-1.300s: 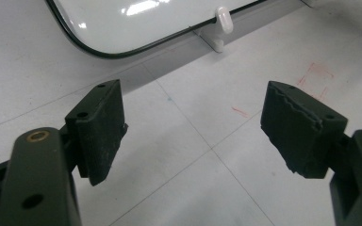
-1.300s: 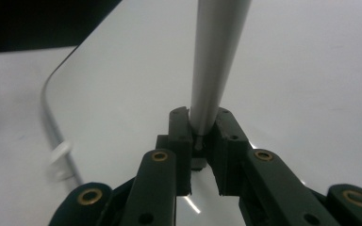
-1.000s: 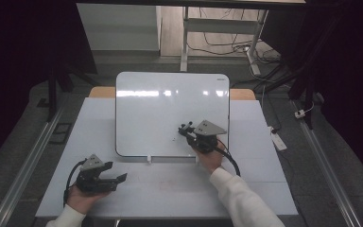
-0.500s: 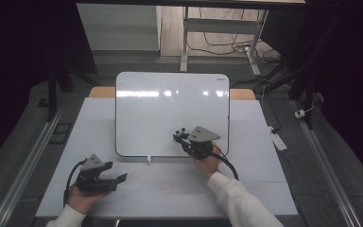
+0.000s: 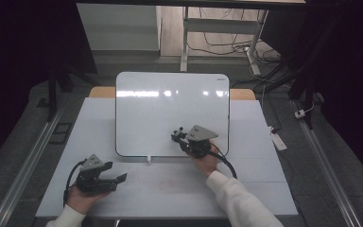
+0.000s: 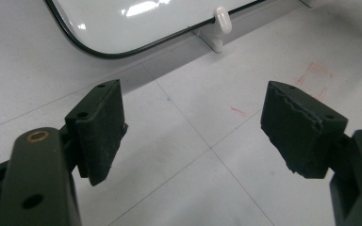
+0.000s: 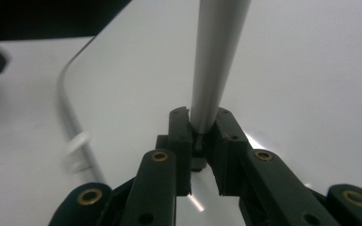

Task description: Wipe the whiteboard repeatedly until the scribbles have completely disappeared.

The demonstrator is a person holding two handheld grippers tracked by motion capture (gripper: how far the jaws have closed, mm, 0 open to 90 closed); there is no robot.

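Your right tool (image 7: 202, 136) pinches a light, stiff, slippery pen (image 7: 217, 61) near its end; left tool (image 6: 193, 127) gapes empty.

White sleeves; each black hand-held gripper (image 5: 105, 178) has brass rivets, a grey 3-cornered plate, black cable

We see pale grey laminate tabletop (image 5: 264, 189), faint red pen marks (image 6: 313, 77) on it; white power strip (image 5: 278, 140) on dark floor beside table.

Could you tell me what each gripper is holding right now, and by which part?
The right gripper clamps a grey rod-like marker by its near end; the left gripper holds nothing.
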